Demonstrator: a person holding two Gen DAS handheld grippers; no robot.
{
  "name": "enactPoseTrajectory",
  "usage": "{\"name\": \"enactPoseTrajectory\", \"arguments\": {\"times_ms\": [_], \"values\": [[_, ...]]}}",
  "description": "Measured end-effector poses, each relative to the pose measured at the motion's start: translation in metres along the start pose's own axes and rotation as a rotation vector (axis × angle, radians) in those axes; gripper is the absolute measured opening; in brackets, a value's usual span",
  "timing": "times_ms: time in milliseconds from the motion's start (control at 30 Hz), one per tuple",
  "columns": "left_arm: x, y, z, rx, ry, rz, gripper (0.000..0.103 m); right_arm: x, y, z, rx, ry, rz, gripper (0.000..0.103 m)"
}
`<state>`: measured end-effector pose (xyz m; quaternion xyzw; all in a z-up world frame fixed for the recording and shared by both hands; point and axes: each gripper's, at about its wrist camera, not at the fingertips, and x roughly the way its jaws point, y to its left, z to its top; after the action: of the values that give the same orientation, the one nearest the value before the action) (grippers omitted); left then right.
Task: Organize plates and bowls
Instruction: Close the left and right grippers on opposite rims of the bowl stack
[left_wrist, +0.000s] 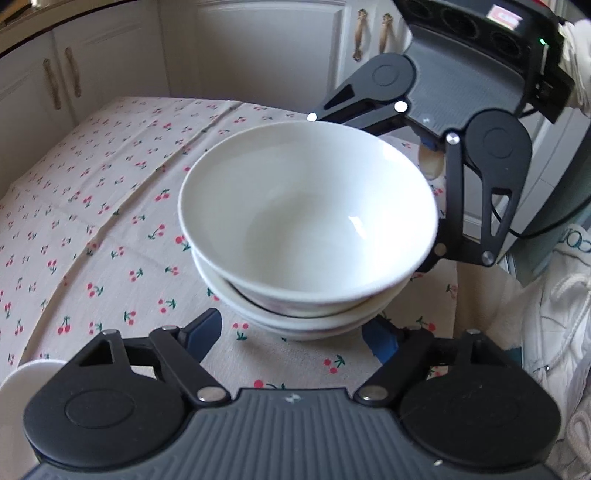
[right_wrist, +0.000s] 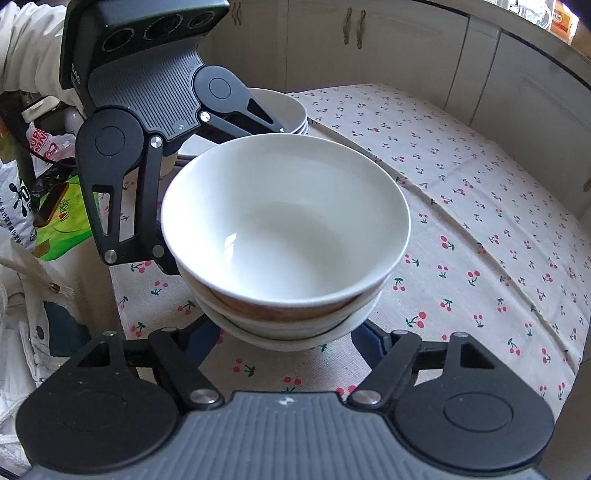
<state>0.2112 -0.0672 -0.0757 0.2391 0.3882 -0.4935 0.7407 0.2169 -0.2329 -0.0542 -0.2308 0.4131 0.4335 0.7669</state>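
Observation:
A stack of white bowls (left_wrist: 306, 229) stands on the cherry-print tablecloth (left_wrist: 92, 206); it also shows in the right wrist view (right_wrist: 284, 229). My left gripper (left_wrist: 295, 336) is open, its blue-padded fingers on either side of the stack's base. My right gripper (right_wrist: 284, 336) is open the same way from the opposite side. Each gripper shows in the other's view, the right one (left_wrist: 461, 122) behind the stack and the left one (right_wrist: 147, 122) likewise. A second stack of white plates or shallow bowls (right_wrist: 284, 110) stands behind the left gripper.
White cabinets (left_wrist: 258, 48) stand behind the table. A white dish edge (left_wrist: 22, 376) shows at the lower left. Plastic bags and packages (right_wrist: 48, 206) lie off the table's left side. The tablecloth (right_wrist: 480, 221) stretches to the right.

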Motion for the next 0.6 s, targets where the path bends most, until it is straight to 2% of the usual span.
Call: {"name": "enactPoseTrajectory", "arguments": {"times_ms": [233,600], "values": [[0.0012,0.0041,-0.0004,0.016,-0.007,-0.039,0.078,0.0006,-0.0022,0.0021,-0.01,0.011,0.004,0.082],[0.0029,0.0024,0.0028,0.053,0.001,-0.044,0.077,0.0018,-0.0035,0.005,-0.015,0.025,0.013,0.082]]}}
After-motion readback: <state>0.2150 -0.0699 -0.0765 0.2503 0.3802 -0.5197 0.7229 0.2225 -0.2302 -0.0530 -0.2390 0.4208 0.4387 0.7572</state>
